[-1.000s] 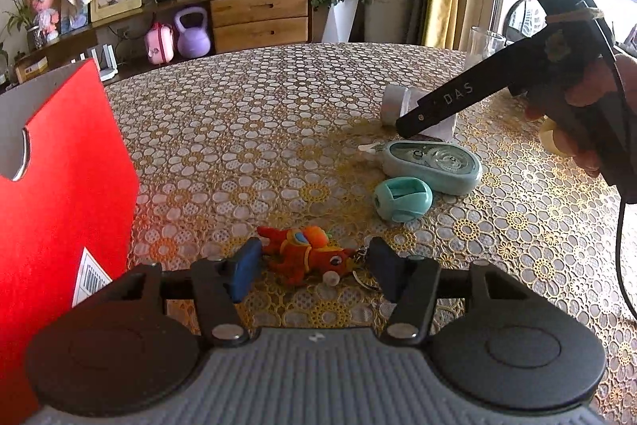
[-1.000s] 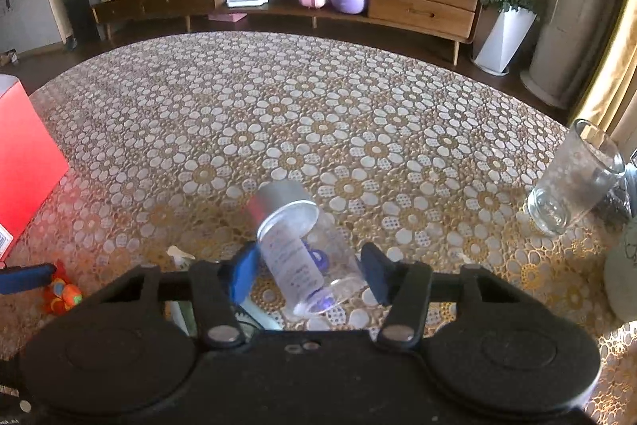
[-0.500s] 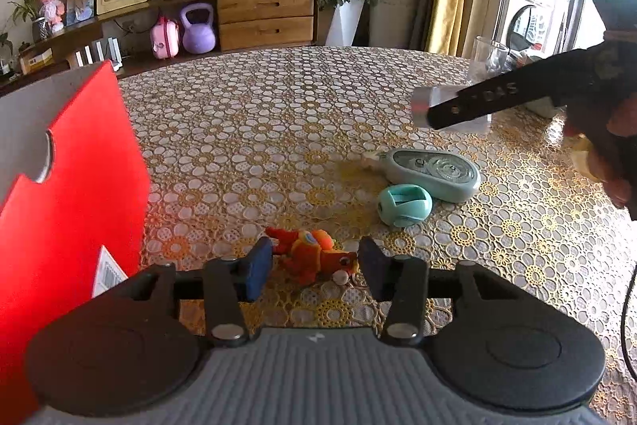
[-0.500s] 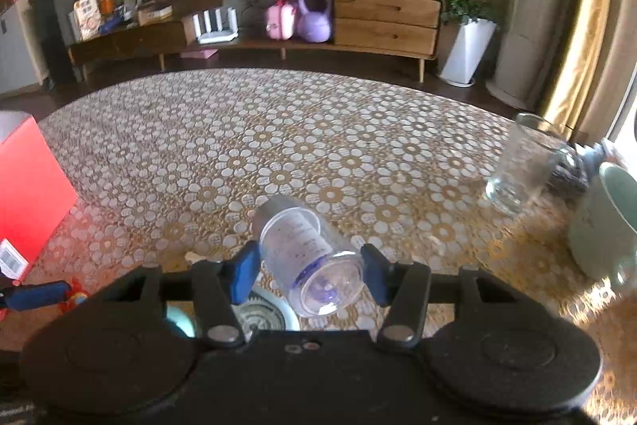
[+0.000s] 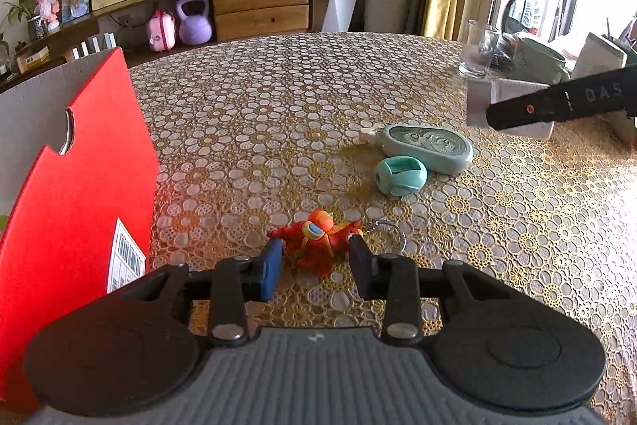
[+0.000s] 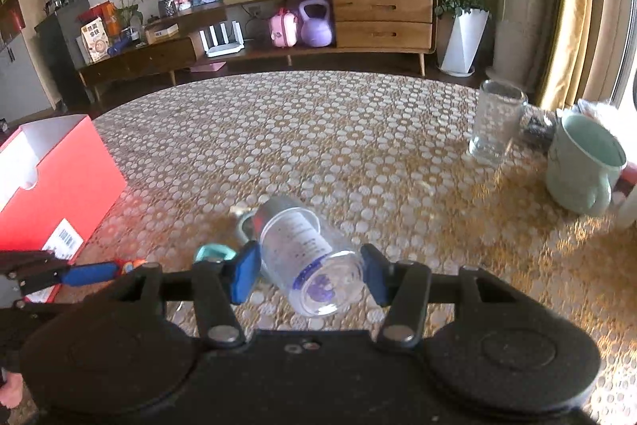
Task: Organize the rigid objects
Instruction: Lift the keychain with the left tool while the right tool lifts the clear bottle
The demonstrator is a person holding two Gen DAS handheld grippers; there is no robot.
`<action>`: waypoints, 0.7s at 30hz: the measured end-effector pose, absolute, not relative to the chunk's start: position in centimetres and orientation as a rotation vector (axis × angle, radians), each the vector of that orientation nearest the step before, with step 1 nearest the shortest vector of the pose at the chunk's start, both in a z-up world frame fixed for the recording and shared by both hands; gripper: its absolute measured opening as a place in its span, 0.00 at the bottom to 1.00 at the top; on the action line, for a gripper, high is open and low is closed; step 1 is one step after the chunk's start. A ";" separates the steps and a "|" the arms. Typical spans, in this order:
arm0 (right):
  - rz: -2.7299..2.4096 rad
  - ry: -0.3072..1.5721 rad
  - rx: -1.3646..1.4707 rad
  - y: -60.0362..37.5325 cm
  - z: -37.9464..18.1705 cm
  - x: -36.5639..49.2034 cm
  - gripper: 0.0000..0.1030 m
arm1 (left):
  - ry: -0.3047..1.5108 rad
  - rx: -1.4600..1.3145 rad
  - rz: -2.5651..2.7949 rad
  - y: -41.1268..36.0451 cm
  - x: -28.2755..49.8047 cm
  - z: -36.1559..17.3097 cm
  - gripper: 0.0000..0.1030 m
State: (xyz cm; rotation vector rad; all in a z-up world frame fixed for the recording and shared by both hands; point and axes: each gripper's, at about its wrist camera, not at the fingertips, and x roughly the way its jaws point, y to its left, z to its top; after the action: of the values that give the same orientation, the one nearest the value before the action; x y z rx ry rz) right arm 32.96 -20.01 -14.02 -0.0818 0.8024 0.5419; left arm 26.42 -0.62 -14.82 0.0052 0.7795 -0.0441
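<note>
Left wrist view: red box [image 5: 75, 186] stands left of the jaws, open side not seen from here; table [image 5: 302, 106] ahead is mostly bare, w/ plenty of room. Mint tape roller [image 5: 428, 146] and mint cap [image 5: 400, 175] lie ahead-right, apart from the toy. Left gripper [image 5: 316, 265] jaws have just been closing; orange toy [image 5: 318, 239] sits between them on the cloth, pads at or nearly at its sides, can't tell if clamped. Toy looks light, stiff, lumpy; body's the best hold, keyring [image 5: 388, 234] trails right & may snag the lace. Right gripper [image 6: 308, 271] is clamped on a clear jar [image 6: 306, 257], tilted, off the table. Jar looks light, slick, rigid; grip is mid-body. Glass [image 6: 495, 124] and mug [image 6: 583, 166] crowd far right.
</note>
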 end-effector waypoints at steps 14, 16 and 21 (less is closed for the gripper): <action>0.553 0.836 -0.049 -20.2 -15.3 32.2 0.52 | 0.790 0.019 -0.064 0.1 27.3 -15.5 0.61; 0.554 0.840 -0.045 -20.3 -15.4 32.2 0.52 | 0.786 0.026 -0.070 0.1 27.6 -15.6 0.60; 0.557 0.841 -0.044 -20.2 -15.5 32.4 0.52 | 0.777 0.029 -0.081 0.2 28.0 -15.8 0.60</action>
State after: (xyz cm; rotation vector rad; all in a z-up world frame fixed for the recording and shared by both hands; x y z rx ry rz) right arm 32.38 -20.16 -15.53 -0.0436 0.8412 0.5569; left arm 28.00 0.19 -15.79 0.0290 0.7771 -0.0809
